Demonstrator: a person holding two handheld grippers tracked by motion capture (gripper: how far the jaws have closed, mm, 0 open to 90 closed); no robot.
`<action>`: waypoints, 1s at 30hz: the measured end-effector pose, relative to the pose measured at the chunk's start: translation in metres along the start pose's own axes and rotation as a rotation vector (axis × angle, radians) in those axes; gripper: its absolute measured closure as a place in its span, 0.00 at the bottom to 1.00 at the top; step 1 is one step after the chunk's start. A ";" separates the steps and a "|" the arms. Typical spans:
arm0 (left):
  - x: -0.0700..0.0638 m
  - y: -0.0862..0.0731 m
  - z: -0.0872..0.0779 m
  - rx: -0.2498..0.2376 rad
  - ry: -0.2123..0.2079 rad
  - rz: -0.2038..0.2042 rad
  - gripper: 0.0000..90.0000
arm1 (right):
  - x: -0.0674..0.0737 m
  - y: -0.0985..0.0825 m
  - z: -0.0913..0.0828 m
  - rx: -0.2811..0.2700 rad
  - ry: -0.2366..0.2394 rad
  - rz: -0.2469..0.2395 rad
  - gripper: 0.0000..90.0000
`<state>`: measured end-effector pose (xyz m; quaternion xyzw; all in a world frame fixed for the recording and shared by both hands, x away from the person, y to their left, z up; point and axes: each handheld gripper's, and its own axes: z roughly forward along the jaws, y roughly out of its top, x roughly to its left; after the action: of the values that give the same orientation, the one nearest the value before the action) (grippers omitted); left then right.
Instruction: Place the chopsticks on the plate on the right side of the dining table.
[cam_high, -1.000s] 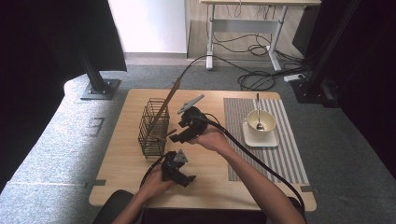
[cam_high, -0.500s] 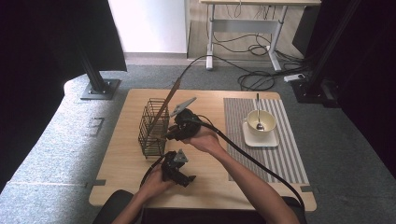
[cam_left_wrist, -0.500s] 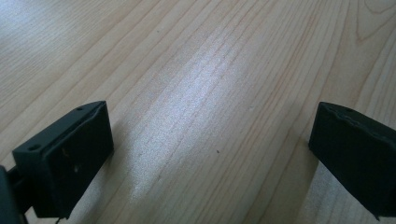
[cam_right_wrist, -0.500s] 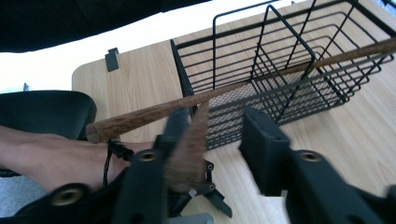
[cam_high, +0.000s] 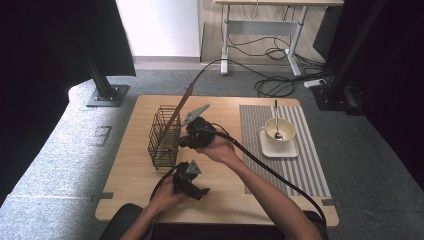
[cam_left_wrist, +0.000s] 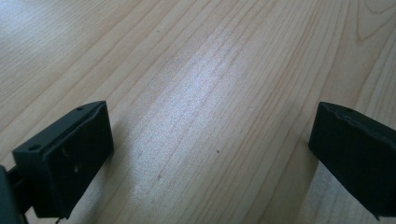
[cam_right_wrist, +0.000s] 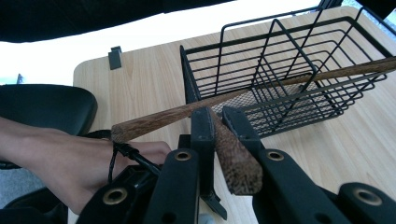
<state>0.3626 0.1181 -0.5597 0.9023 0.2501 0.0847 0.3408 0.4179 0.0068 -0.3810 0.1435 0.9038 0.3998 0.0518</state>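
A black wire basket (cam_high: 162, 135) stands on the left half of the wooden table (cam_high: 130, 190). A long wooden utensil (cam_high: 182, 102) leans out of it, up and to the right. My right gripper (cam_high: 182, 142) sits at the basket's right side and is shut on the utensil. Its jaws have just been closing with the wood between them. In the right gripper view the gripper (cam_right_wrist: 217, 114) pinches a broad wooden part, and the handle (cam_right_wrist: 289, 81) runs across the basket (cam_right_wrist: 280, 70). My left gripper (cam_high: 197, 190) rests near the front edge, open (cam_left_wrist: 210, 154) over bare wood.
A striped placemat (cam_high: 300, 170) covers the right side of the table. On it a white saucer (cam_high: 287, 150) carries a cream cup (cam_high: 278, 131) with a metal spoon (cam_high: 276, 117) in it. The right gripper's cable trails back over the front edge.
The right gripper has edged a little left, up against the basket's side by the wooden utensil. The left hand and gripper have stayed put.
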 end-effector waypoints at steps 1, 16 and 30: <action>0.000 0.000 0.000 -0.002 0.000 -0.002 0.00 | 0.000 0.000 -0.001 -0.001 0.000 -0.001 0.92; 0.000 0.000 0.000 -0.001 0.001 0.001 0.00 | -0.003 0.004 -0.026 -0.016 0.000 0.011 0.92; 0.000 0.000 0.000 -0.001 0.003 -0.003 0.00 | -0.005 0.003 -0.052 -0.039 -0.003 0.027 0.92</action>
<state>0.3622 0.1180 -0.5597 0.9016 0.2521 0.0855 0.3409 0.4128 -0.0299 -0.3442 0.1553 0.8937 0.4178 0.0507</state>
